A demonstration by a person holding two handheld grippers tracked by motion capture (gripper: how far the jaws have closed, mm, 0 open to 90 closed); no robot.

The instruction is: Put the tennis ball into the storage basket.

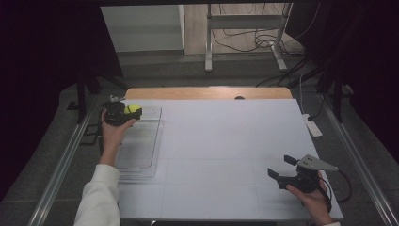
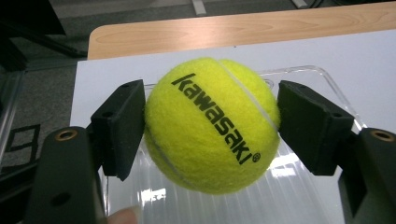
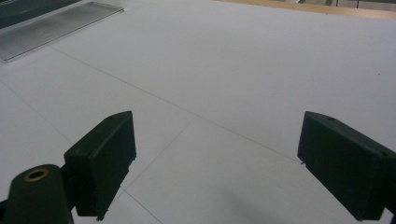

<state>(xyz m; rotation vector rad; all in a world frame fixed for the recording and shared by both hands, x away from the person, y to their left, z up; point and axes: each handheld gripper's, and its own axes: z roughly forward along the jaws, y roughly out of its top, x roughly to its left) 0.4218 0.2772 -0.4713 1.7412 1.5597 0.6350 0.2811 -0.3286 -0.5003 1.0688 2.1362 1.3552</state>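
Note:
A yellow tennis ball (image 2: 212, 123) marked "kawasaki" sits between the jaws of my left gripper (image 2: 212, 128), which is shut on it. In the high view the ball (image 1: 133, 109) and left gripper (image 1: 128, 113) hover over the far end of a clear plastic tray (image 1: 141, 150) at the table's left. The tray (image 2: 299, 196) lies just below the ball in the left gripper view. My right gripper (image 1: 281, 167) is open near the table's front right corner, its jaws wide apart over bare white surface (image 3: 215, 154) with nothing between them.
A white sheet (image 1: 226, 141) covers the table, with a wooden edge (image 1: 207, 92) along the far side. A white power strip (image 1: 312, 125) lies at the right edge. Metal frame legs and cables (image 1: 244, 42) stand on the floor beyond.

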